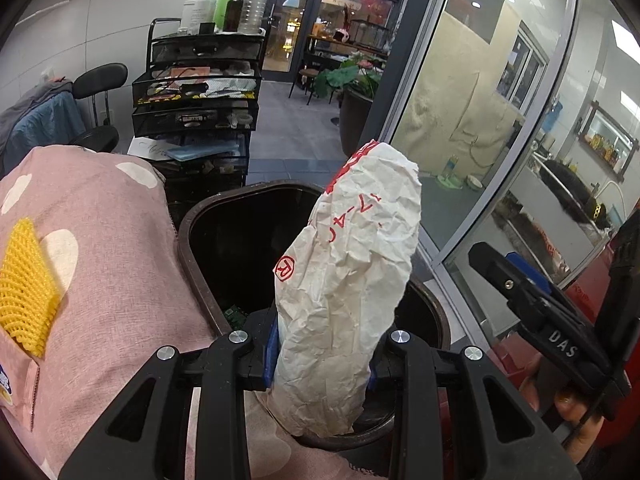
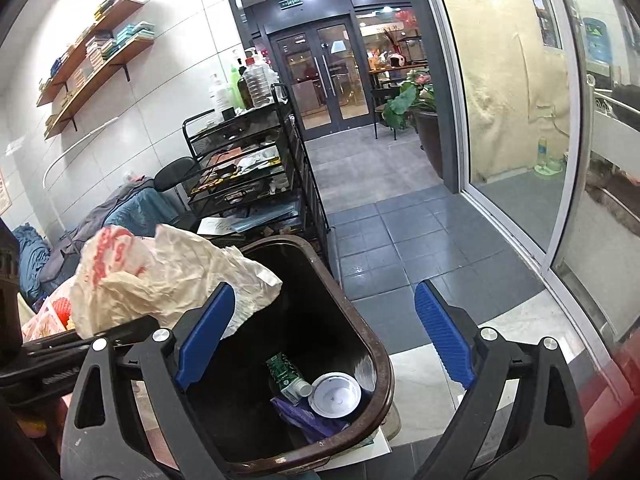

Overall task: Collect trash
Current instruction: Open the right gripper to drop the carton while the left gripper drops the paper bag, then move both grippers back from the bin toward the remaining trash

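1. Two blue pads of our left gripper (image 1: pixel 320 354) pinched the crumpled paper bag (image 1: pixel 348 280) above the brown bin (image 2: pixel 360 344).
2. Our right gripper (image 2: pixel 320 340) was spread wide, holding nothing, beside the bag.

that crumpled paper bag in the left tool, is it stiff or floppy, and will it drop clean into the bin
The bag stands above the left tool unsupported, so fairly stiff. The creases suggest thin, light paper that crushes easily. It hangs over the bin mouth, so it would probably fall in, though it may catch the rim.
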